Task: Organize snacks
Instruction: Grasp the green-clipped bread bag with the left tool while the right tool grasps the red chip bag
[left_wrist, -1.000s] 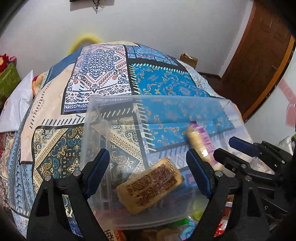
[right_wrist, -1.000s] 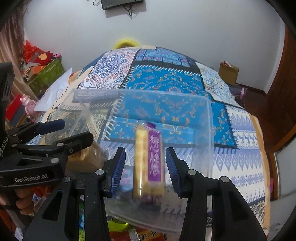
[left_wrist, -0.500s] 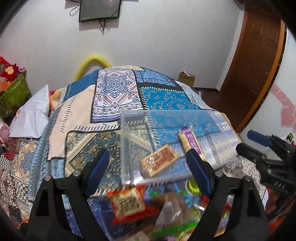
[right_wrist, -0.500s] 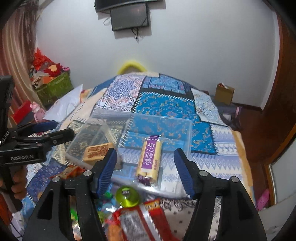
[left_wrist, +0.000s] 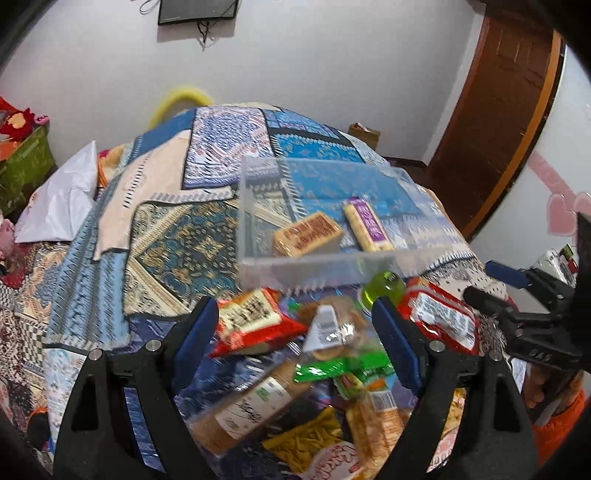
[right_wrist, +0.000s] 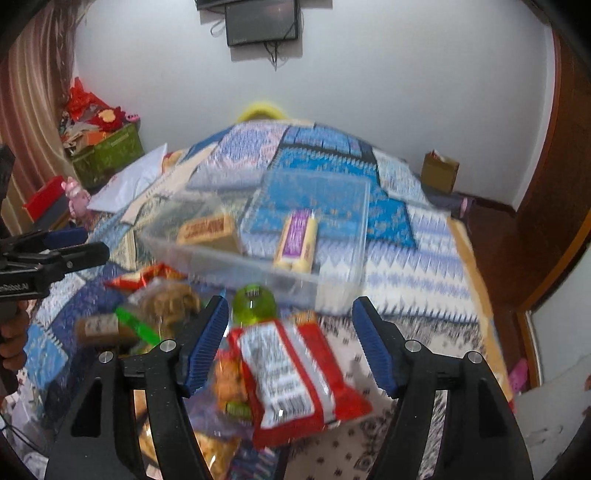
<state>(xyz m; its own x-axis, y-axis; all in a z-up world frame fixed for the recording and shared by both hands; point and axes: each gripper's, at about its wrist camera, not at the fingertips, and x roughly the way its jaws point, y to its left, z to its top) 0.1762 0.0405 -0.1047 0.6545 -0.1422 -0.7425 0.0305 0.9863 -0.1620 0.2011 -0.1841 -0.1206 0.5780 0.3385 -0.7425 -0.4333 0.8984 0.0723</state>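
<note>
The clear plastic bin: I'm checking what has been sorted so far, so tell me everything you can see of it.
The clear plastic bin is a shallow, see-through rectangular tub with no lid on, sitting flat on the patterned bedspread just beyond the loose pile of snacks. Two packets lie flat inside it: a tan biscuit pack and, beside it, a yellow bar with a purple label. A green jelly cup sits against its near wall. Neither gripper touches it.

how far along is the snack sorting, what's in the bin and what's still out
Early on. Done: two snacks lie in the clear bin, a brown-print bar and a purple-label bar. In hand: nothing; the left gripper and right gripper are both open and empty, the right one's jaws having just opened. Left: the pile in front of the bin, including a red packet, a green jelly cup and a green wrapper.
</note>
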